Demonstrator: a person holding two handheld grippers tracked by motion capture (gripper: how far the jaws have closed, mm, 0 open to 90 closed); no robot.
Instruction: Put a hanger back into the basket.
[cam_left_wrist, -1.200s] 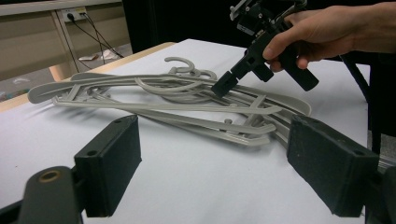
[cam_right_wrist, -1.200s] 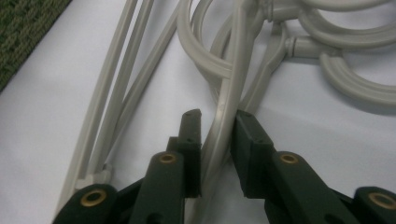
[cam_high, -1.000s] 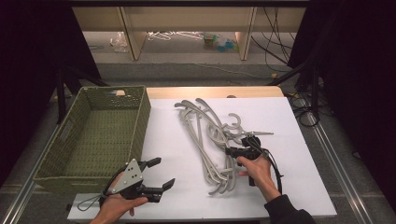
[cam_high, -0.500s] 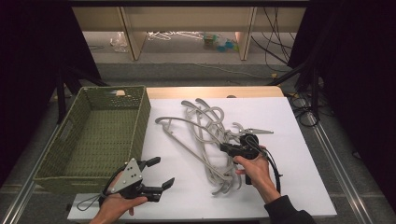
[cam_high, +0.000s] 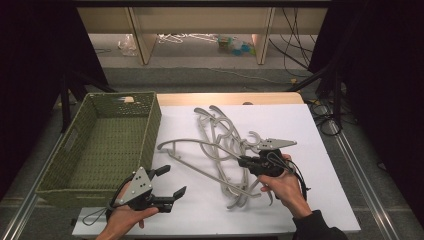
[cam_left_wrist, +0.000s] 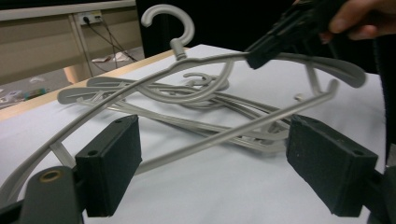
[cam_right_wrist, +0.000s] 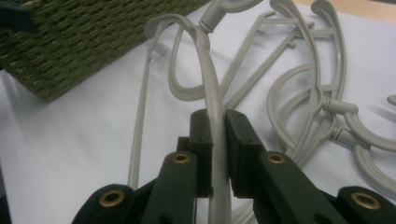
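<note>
Several grey plastic hangers lie tangled in a pile (cam_high: 216, 124) on the white table cover (cam_high: 310, 130). My right gripper (cam_high: 246, 162) is shut on the arm of one grey hanger (cam_high: 202, 142), which is raised off the pile and reaches left toward the basket. In the right gripper view the pads of my right gripper (cam_right_wrist: 217, 140) pinch that hanger's arm (cam_right_wrist: 209, 74). My left gripper (cam_high: 173, 180) stands open near the front left of the table. Nothing is between its pads (cam_left_wrist: 219, 163), and the raised hanger (cam_left_wrist: 140, 88) hangs just beyond them.
A green woven basket (cam_high: 151, 125) stands at the left edge of the table, with nothing in the part I see. The pile (cam_right_wrist: 303, 93) covers the table's middle. Dark curtains flank the table, and cables run along the floor at the right.
My right gripper has risen with one hanger, pulling it off the pile and swinging its far end left toward the basket. The left gripper has stayed in place.
</note>
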